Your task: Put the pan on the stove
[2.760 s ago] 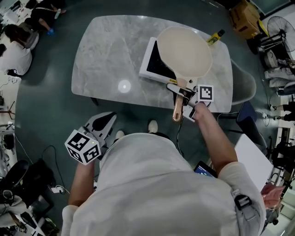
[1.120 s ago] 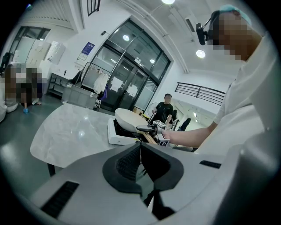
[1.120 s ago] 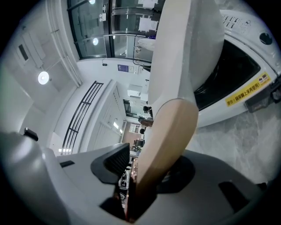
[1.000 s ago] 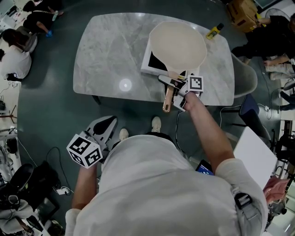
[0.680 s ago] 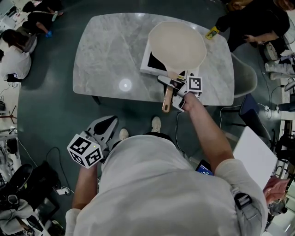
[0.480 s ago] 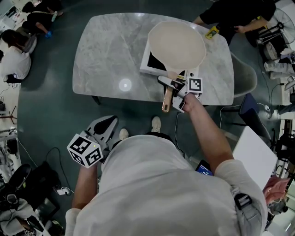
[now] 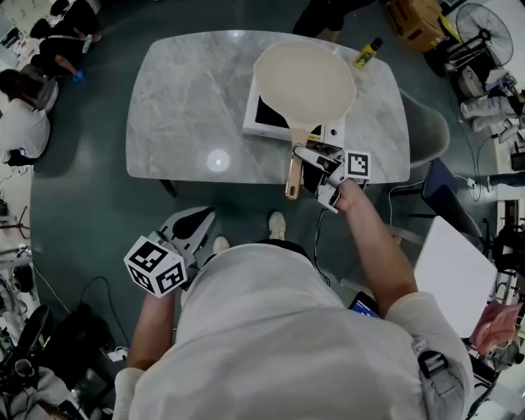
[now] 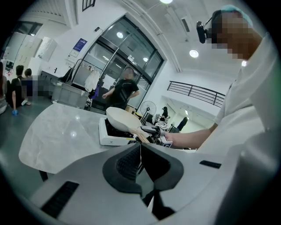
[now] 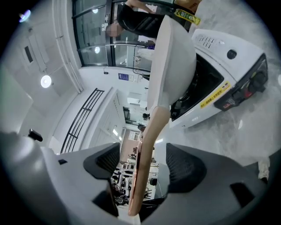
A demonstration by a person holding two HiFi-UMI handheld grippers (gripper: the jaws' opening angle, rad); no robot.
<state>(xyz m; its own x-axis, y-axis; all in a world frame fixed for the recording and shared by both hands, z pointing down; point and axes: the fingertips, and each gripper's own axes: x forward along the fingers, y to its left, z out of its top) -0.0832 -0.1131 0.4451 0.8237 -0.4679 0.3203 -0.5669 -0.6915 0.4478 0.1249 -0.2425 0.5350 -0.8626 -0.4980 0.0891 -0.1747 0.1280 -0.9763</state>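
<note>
Sitting on the stove [image 7: 261, 125], upper middle, the stiff pan [image 7: 305, 82] looked bowl-heavy; its smooth handle [image 7: 290, 176], the natural hold, stood free between right tongs [image 9: 142, 165] that had just been opening; left tongs [image 8: 140, 160] were closed, empty.

1. In the head view, the pan [image 7: 305, 82] covers most of the stove [image 7: 264, 115]. Only a near-left corner of dark glass and the white front edge show.
2. In the right gripper view, the pan's far rim is cut off by the top edge. The near end of the handle [image 9: 146, 145] drops behind the gripper's body.
3. Print on the stove's yellow strip [image 9: 214, 96] is too small to read.
4. The bottle [image 7: 367, 53] at the far edge of the tabletop [image 7: 180, 98] has an unreadable label.
5. A person [image 7: 326, 12] beyond the tabletop is cut off by the top edge.
6. In the left gripper view, the left gripper's fingers [image 8: 127, 165], closed together, hide the tabletop's near edge.
</note>
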